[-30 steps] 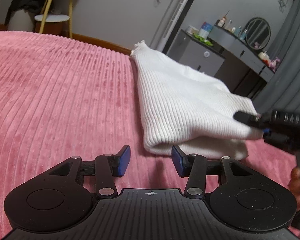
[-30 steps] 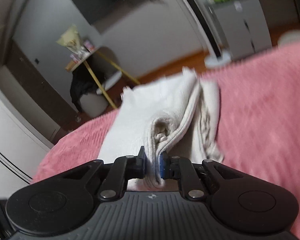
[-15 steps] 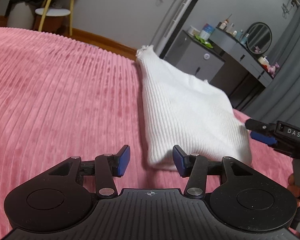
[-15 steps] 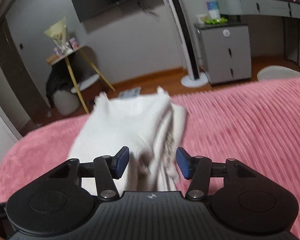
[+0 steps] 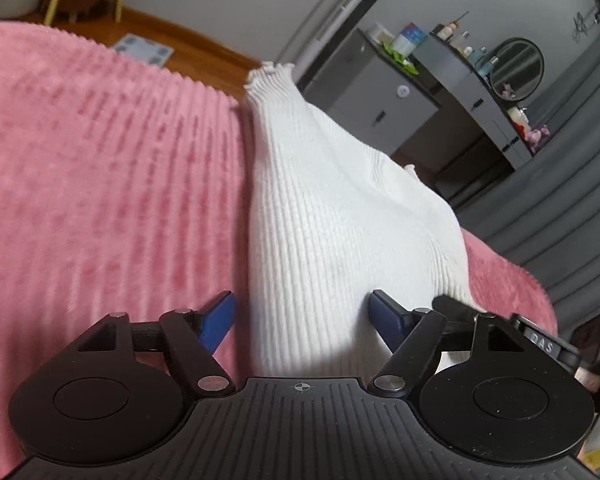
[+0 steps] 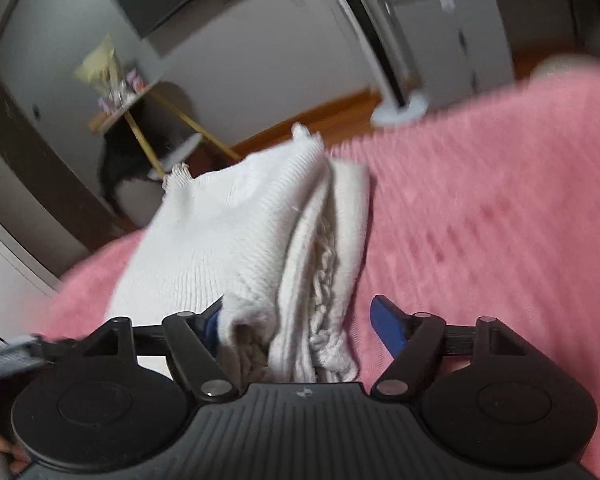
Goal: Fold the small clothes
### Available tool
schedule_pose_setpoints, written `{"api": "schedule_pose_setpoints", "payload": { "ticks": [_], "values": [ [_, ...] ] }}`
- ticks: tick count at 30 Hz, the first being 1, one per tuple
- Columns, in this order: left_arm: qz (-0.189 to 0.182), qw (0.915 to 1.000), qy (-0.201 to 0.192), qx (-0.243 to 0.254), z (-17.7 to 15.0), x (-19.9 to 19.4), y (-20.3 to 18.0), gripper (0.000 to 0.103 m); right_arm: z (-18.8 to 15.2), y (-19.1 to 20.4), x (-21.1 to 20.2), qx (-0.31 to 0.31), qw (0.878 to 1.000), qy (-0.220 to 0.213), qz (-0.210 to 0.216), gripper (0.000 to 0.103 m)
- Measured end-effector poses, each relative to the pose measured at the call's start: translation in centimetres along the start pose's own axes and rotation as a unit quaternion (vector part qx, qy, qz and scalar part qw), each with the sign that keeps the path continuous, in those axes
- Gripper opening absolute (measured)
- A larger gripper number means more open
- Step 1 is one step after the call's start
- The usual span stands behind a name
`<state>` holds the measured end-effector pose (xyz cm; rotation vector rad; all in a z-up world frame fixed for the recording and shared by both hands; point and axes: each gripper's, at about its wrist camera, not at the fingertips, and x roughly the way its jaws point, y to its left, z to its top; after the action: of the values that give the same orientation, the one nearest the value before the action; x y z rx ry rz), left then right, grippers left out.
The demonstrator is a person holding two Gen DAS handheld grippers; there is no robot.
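A white ribbed knit garment (image 5: 332, 220) lies folded on the pink ribbed bedspread (image 5: 100, 184). My left gripper (image 5: 302, 318) is open, its blue pads on either side of the garment's near folded edge. The garment also shows in the right wrist view (image 6: 252, 240), with its stacked layers facing me. My right gripper (image 6: 300, 320) is open around the near end of those layers, not clamping them. The right gripper's black body (image 5: 540, 340) shows at the right of the left wrist view, beside the garment.
Past the bed's far edge are wooden floor (image 5: 204, 50), a grey cabinet (image 5: 380, 100), a dresser with a round mirror (image 5: 516, 64) and grey curtains (image 5: 560, 208). A yellow-legged side table (image 6: 148, 128) and a white tower fan (image 6: 396, 80) stand by the wall.
My right gripper let go of the garment's folded layers and opened wide. Both grippers moved in closer, so the garment's near edges now sit between the open fingers.
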<state>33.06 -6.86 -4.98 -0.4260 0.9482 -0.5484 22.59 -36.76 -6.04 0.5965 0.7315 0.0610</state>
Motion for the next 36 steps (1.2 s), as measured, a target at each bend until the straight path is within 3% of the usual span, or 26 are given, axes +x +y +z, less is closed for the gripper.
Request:
{"api": "schedule_pose_setpoints", "payload": {
  "ticks": [4, 5, 6, 9, 13, 18, 21, 25, 30, 33, 36],
  "values": [
    [-0.011, 0.9999, 0.002, 0.000, 0.7, 1.3, 0.0, 0.074, -0.1, -1.7, 0.7, 0.039, 0.998, -0.015, 0.051, 0.073],
    [-0.011, 0.9999, 0.001, 0.003, 0.7, 1.5, -0.1, 0.069, -0.2, -1.6, 0.8, 0.037, 0.997, -0.016, 0.064, 0.059],
    [-0.008, 1.0000, 0.000, 0.006, 0.7, 1.6, -0.4, 0.066, -0.3, -1.4, 0.9, 0.041, 0.996, -0.019, 0.073, 0.057],
    [0.003, 0.9995, -0.004, 0.031, 0.6, 1.5, -1.2, 0.064, -0.5, -1.2, 1.0, 0.040, 0.996, -0.023, 0.071, 0.059],
    [0.014, 0.9993, -0.002, 0.035, 0.7, 2.0, -1.8, 0.070, -1.2, -1.5, 1.3, 0.061, 0.994, -0.034, 0.079, 0.064],
    [0.037, 0.9958, -0.019, 0.081, 0.7, 1.1, -3.7, 0.045, -1.7, -0.8, 0.9, 0.046, 0.995, -0.051, 0.071, 0.052],
    [0.055, 0.9929, -0.029, 0.101, 0.7, 0.2, -4.9, 0.041, -1.5, 0.5, 0.4, 0.016, 0.996, -0.062, 0.064, 0.047],
    [0.073, 0.9877, -0.051, 0.129, 0.2, -2.2, -6.2, 0.040, -1.4, 2.1, -0.6, -0.017, 0.994, -0.075, 0.071, 0.045],
    [0.093, 0.9825, -0.075, 0.143, -1.4, -6.4, -5.9, 0.040, -1.9, 3.5, -1.9, -0.046, 0.990, -0.067, 0.115, 0.045],
    [0.117, 0.9774, -0.063, 0.164, -2.5, -7.6, -5.4, 0.047, -2.6, 4.7, -1.8, -0.077, 0.988, -0.029, 0.127, 0.049],
    [0.164, 0.9672, -0.053, 0.187, -3.3, -7.9, -5.0, 0.049, -2.6, 4.8, -1.4, -0.077, 0.993, 0.011, 0.092, 0.059]
  ]
}}
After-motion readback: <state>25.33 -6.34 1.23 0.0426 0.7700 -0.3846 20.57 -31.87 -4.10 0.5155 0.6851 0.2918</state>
